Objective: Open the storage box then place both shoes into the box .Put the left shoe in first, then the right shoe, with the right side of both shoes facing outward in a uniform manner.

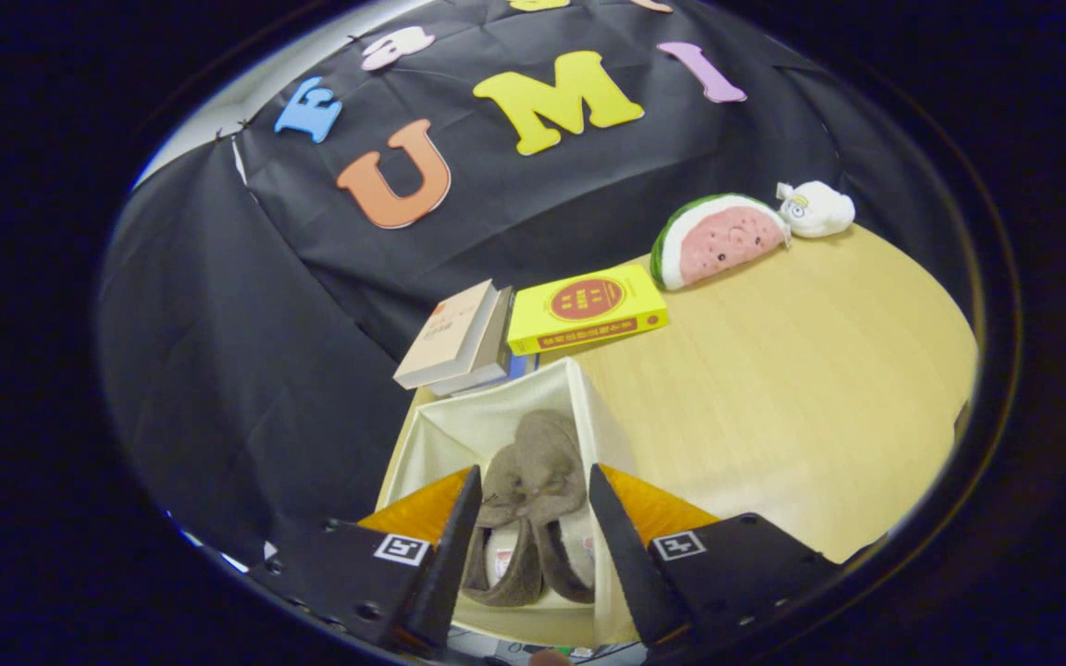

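The open cream storage box (459, 425) stands on the wooden table, directly below my fingers. Two grey-brown fleece-lined shoes lie inside it side by side: one (505, 518) nearer the left finger, the other (556, 472) nearer the right finger. My gripper (533, 481) hovers above the box with both fingers spread apart. Nothing is pressed between them; the shoes show through the gap, lower down inside the box.
Two stacked books (459, 338) and a yellow book (587, 308) lie just beyond the box. A watermelon plush (716, 240) and a small white plush (815, 209) rest at the table's far side. Bare light wood tabletop (792, 398) spreads right of the box.
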`<state>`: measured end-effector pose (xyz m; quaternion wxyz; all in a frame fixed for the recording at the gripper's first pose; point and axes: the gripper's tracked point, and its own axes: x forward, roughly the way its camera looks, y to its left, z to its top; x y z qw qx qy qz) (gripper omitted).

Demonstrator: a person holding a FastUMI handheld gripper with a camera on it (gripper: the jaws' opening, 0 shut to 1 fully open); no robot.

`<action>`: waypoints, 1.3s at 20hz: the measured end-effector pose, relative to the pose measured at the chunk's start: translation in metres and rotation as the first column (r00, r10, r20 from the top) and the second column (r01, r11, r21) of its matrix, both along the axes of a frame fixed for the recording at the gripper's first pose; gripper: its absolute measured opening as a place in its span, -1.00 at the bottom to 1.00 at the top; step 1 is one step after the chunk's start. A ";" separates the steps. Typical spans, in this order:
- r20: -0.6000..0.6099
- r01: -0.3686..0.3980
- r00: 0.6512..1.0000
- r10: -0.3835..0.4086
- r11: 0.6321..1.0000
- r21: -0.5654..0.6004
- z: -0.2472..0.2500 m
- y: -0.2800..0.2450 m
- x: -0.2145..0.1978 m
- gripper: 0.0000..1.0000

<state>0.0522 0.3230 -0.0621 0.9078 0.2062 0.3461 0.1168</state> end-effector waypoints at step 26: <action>0.669 0.194 0.743 0.019 0.950 -0.243 0.100 -0.239 -0.039 0.91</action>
